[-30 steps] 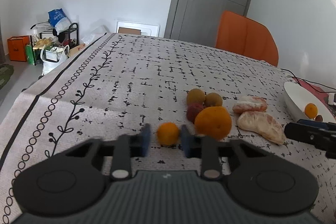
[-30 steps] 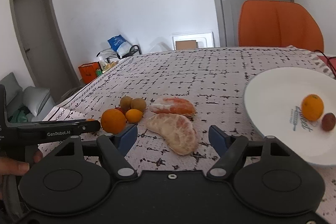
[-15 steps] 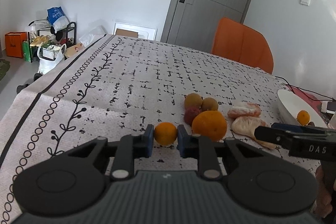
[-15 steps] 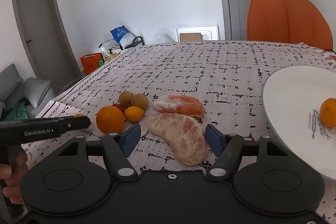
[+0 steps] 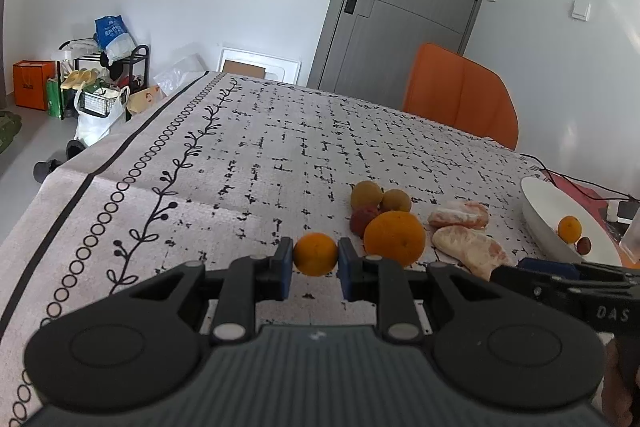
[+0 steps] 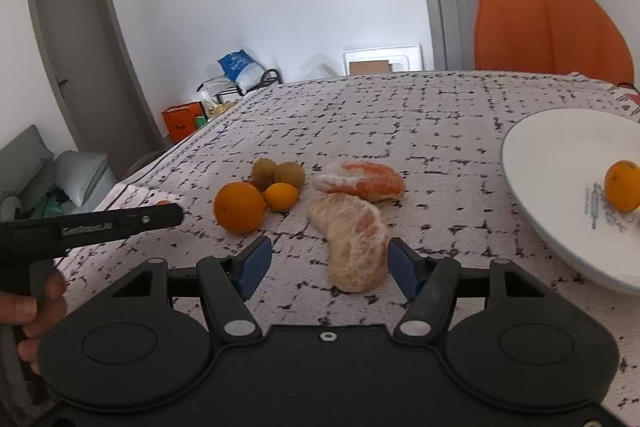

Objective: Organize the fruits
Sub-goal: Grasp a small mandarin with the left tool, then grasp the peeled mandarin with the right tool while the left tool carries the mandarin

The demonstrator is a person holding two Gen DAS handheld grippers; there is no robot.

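Observation:
My left gripper [image 5: 315, 261] is shut on a small orange [image 5: 315, 253] low over the patterned tablecloth [image 5: 248, 163]. To its right lie a big orange [image 5: 394, 237], a red fruit [image 5: 362, 221] and two brown fruits [image 5: 366, 193]. Two peeled citrus segments [image 6: 360, 181] lie further right. My right gripper [image 6: 330, 259] straddles the nearer segment [image 6: 354, 239]. Its jaws are closing, and the left pad still stands apart from the segment. A white plate [image 6: 560, 155] at the right holds a small orange [image 6: 622, 186].
Another small orange [image 6: 281, 197] sits beside the big orange [image 6: 239, 207]. An orange chair [image 5: 460, 99] stands at the table's far side. A cable and a red item [image 5: 576, 189] lie behind the plate [image 5: 540, 211]. A person's hand [image 6: 36, 311] holds the left gripper [image 6: 168, 215].
The left jaws have come together onto the small orange. The right jaws have narrowed around the nearer peeled segment, and the plate has slid right in that view.

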